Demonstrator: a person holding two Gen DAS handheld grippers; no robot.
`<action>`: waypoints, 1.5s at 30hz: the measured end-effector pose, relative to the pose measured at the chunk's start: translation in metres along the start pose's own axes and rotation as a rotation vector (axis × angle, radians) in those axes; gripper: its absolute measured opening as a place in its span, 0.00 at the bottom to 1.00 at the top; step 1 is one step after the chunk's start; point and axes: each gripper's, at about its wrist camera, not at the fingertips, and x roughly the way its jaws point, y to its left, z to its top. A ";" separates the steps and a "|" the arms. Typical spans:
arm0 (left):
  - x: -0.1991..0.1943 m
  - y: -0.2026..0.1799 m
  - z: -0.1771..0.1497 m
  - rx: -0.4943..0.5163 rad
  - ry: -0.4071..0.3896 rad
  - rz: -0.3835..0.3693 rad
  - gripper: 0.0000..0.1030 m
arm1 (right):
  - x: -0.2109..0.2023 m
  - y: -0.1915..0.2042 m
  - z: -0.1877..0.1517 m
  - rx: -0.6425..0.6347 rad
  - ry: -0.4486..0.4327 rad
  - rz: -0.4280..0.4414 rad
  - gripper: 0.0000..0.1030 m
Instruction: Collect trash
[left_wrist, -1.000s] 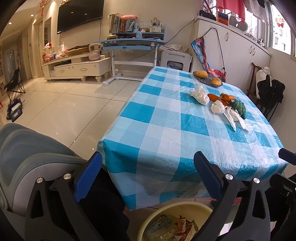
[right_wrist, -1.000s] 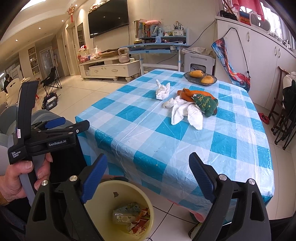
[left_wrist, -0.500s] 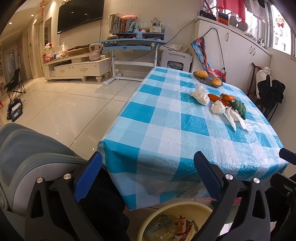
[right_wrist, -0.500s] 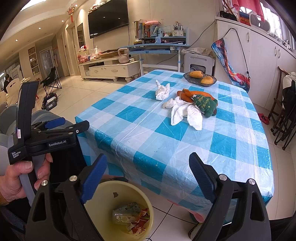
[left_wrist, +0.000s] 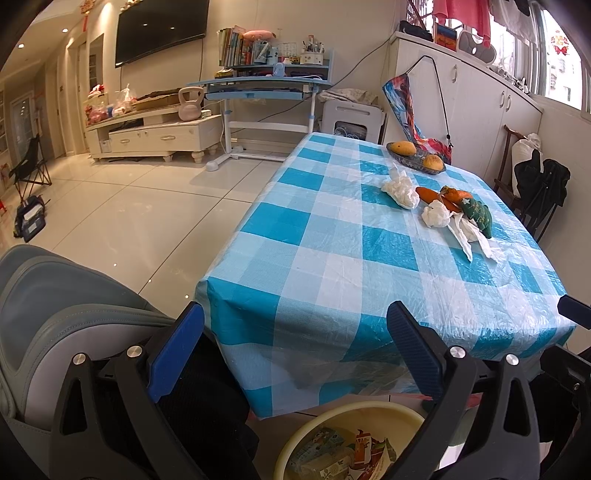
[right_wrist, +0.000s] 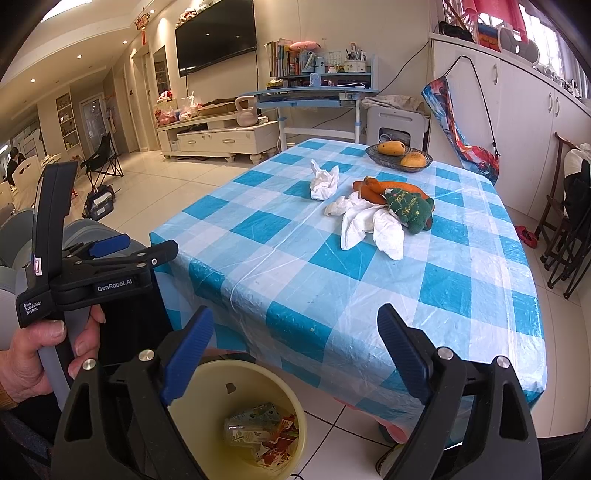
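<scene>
A home living room: wall-mounted black flat television (right_wrist: 216, 35), cream low media cabinet (right_wrist: 221, 140), glossy white tiled floor (left_wrist: 129, 221) (blue-and-white checked plastic-covered tabletop (right_wrist: 295, 266) in front)

Blue-and-white checks, with white, orange and green on top

The counter (right_wrist: 424, 295) wears a glossy cloth of turquoise, pale-blue and white squares. On it lie crumpled white tissues (right_wrist: 324, 181), a white cloth (right_wrist: 365, 221), orange carrots (right_wrist: 373, 190) and a dark green stuffed toy (right_wrist: 410, 210) with gold lettering; a dark bowl (right_wrist: 399, 159) carries yellow-orange fruit. On the cream floor tiles (left_wrist: 129, 221) stands a pale yellow bin (right_wrist: 291, 410) with green, red and white wrappers (right_wrist: 258, 432). Each hand-held gripper, left (left_wrist: 291, 350) and right (right_wrist: 293, 349), is black with blue pads.
</scene>
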 end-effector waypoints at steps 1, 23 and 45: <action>0.000 0.000 0.000 0.000 0.000 0.000 0.93 | 0.000 0.000 0.000 -0.001 -0.001 0.000 0.84; 0.001 0.004 -0.003 -0.008 -0.003 0.002 0.93 | 0.000 -0.001 0.000 -0.001 -0.001 0.000 0.84; -0.003 0.006 0.001 -0.031 -0.013 0.003 0.93 | -0.001 -0.001 0.000 -0.001 -0.002 -0.001 0.84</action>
